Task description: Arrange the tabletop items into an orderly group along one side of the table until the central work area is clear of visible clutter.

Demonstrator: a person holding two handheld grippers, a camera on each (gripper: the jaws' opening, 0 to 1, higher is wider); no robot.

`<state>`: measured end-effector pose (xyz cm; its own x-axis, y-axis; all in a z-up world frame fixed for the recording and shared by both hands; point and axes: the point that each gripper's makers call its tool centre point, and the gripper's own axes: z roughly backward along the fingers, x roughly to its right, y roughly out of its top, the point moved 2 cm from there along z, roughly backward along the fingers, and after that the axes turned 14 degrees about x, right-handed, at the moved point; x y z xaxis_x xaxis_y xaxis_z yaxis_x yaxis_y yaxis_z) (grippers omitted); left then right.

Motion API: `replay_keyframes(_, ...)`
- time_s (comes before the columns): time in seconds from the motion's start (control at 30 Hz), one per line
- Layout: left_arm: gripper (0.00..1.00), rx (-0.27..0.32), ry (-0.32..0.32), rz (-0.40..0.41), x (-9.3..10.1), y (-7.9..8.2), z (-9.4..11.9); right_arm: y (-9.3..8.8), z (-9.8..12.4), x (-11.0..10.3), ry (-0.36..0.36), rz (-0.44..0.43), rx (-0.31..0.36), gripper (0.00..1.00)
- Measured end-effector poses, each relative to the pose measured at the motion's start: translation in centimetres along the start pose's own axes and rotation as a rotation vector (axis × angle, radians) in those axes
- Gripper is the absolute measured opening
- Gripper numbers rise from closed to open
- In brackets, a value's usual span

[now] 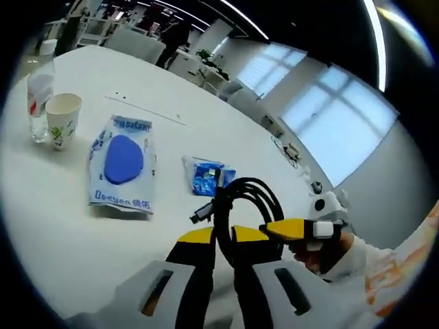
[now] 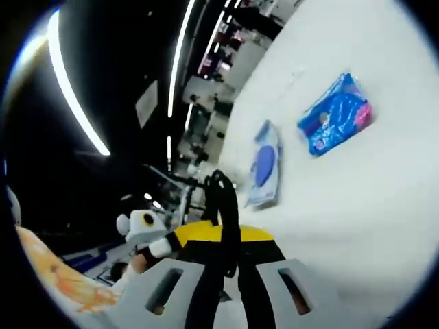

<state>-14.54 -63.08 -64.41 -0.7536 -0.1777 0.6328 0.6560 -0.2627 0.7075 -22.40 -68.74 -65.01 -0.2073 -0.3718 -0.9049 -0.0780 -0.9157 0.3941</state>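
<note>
I have the coiled black cable [image 1: 241, 205] pinched between both claws, lifted just above the near edge of the white desk [image 1: 62, 233]. My left claw [image 1: 223, 236] is clamped on the near side of the coil, and the right claw [image 1: 291, 229] comes in from the right with its yellow tips closed on the same loops (two grips keep the coil from springing open, I judge). In the right gripper view the right claw [image 2: 221, 236] has its jaws together on the cable [image 2: 225, 205], which stands up between them.

Beyond the cable a small blue packet [image 1: 208, 177] lies on the desk, and left of that a larger wipes pack [image 1: 122, 164] with a blue oval lid. Far left, a paper cup [image 1: 63, 120] stands just beside a clear water bottle [image 1: 40, 96], already forming a loose row. I would set the cable near that group, leaving the middle free.
</note>
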Motion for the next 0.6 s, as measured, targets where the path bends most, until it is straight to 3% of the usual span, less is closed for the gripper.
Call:
replay_keyframes(0.23, 0.07, -0.068, -0.053, -0.015, 1.4, -1.6, -0.9, 1.6, 0.7, 1.3, -0.049, 0.025, 0.053, 0.02)
replay_keyframes(0.4, 0.08, -0.138, -0.004, -0.069, 0.2, -3.4, -1.7, 1.0, 0.5, 2.3, -0.081, 0.063, 0.016, 0.02)
replay_keyframes(0.6, 0.08, -0.181, 0.014, -0.076, -0.8, -4.2, -3.8, 1.5, 0.1, 4.2, -0.139, 0.079, -0.005, 0.02)
